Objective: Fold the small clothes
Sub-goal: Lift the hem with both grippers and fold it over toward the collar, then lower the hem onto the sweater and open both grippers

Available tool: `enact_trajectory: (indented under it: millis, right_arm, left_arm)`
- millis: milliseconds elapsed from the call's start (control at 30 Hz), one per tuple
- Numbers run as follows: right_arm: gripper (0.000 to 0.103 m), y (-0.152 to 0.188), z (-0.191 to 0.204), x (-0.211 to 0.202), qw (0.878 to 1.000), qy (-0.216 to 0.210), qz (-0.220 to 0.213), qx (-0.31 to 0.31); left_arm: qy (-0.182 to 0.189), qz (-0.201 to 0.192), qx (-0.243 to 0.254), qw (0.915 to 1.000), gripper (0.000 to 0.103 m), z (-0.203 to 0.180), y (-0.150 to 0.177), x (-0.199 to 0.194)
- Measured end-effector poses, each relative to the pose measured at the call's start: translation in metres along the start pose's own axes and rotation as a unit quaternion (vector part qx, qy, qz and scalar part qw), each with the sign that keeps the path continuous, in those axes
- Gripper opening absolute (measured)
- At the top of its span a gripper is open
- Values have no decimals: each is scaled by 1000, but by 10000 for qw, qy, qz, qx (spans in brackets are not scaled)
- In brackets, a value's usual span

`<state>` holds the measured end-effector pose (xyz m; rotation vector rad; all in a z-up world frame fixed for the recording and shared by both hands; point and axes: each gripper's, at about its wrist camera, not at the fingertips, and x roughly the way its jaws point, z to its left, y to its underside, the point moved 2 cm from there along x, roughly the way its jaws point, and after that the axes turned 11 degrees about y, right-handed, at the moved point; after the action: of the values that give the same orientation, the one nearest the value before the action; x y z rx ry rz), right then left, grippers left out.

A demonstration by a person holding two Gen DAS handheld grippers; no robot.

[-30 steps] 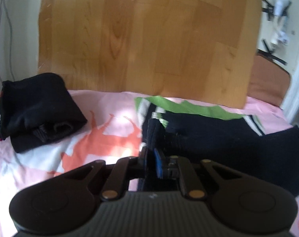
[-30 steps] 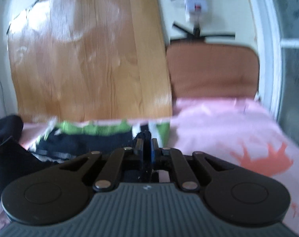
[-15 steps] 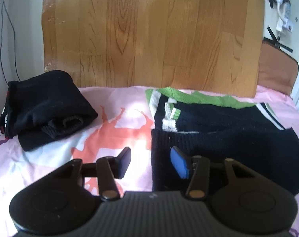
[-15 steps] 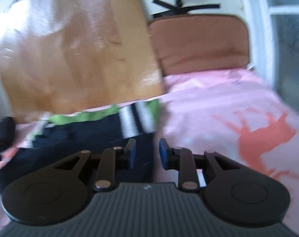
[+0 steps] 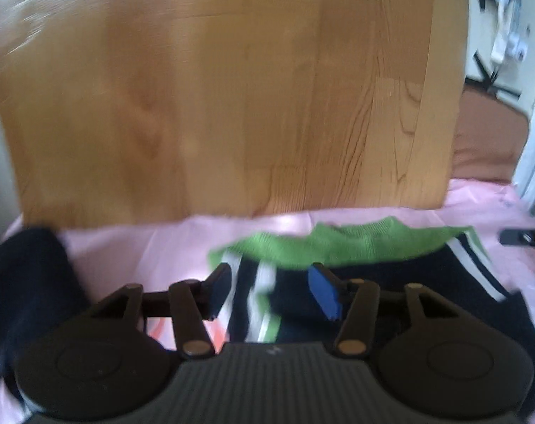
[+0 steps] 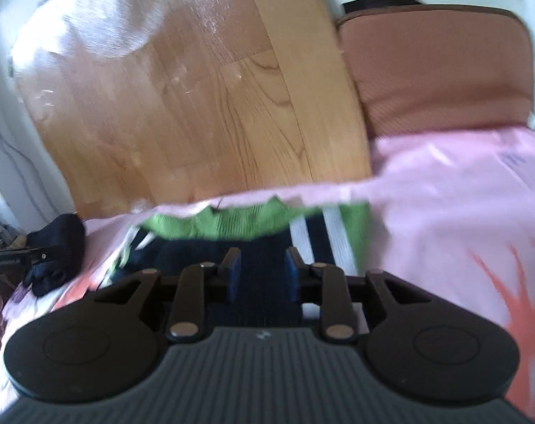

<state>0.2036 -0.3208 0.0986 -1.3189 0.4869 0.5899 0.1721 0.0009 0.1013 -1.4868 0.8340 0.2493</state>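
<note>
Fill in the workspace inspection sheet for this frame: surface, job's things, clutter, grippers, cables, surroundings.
Surface: pink sheet with orange prints.
Job's things: navy sweater with green and white trim, lying flat; folded dark garment on the sheet's left side.
Clutter: nothing seen on the sheet.
Grippers: left gripper open over the sweater's striped cuff; right gripper open over the navy part.
Cables: thin cord on the left wall.
Surroundings: wood-grain board, brown cushion.

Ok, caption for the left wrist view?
Open left gripper above the navy-and-green striped sweater on the pink sheet.
</note>
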Motion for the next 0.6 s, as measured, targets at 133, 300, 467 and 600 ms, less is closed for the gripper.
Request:
enact_trajectory:
  millis: [133,300,467,600]
  right_arm:
    - [54,-39,13,79,9986,265,446,-110]
    - [62,-49,15,153,9946,499,901,-146]
    - [25,-34,26,190,9910,285,1226,-462]
    - [13,-32,31,163,9940,150,900,-609]
  left_arm:
    - [-170,298,278,9990,64,-12,-34,79]
    - [71,925,-275,9953,65,-8,-42,172]
    - [411,999,-337,9936,16,-14,-31,198]
    - [349,674,-59,9971,13,-27,-32,162]
